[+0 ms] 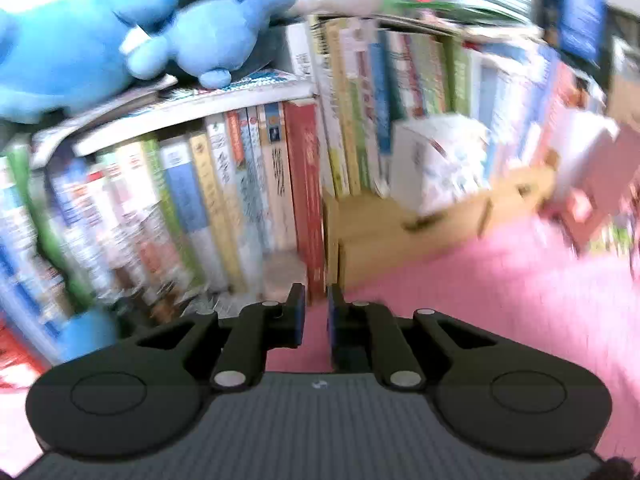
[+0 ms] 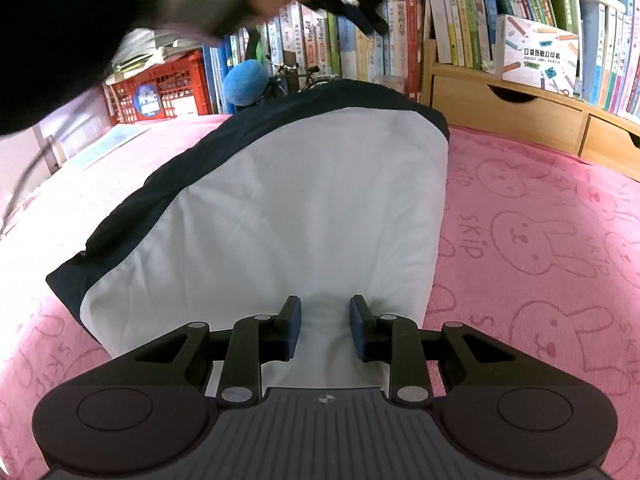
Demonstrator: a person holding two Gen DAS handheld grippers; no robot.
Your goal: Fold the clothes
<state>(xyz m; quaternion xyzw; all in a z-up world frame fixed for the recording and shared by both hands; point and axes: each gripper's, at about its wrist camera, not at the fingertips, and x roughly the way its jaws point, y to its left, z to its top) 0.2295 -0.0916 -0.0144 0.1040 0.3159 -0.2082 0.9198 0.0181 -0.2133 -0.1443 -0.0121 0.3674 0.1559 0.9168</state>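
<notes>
While folded white-and-navy garment (image 2: 280, 208) lies flat on pink rabbit-print blanket (image 2: 540, 248), right gripper (image 2: 325, 312) rests over its near edge, jaws partly open, white cloth bunched between pads, not pinched. Left gripper (image 1: 316, 312) raised, aimed at blurred bookshelf (image 1: 240, 184), jaws nearly closed, narrow gap, holding nothing. Blue plush toy (image 1: 120, 28) atop books.

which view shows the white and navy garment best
The right wrist view. The garment lies spread on the pink blanket, white panel and navy edge sharp and almost whole, with the right gripper at its near end. The left wrist view is blurred and shows only books and pink blanket, no garment.
</notes>
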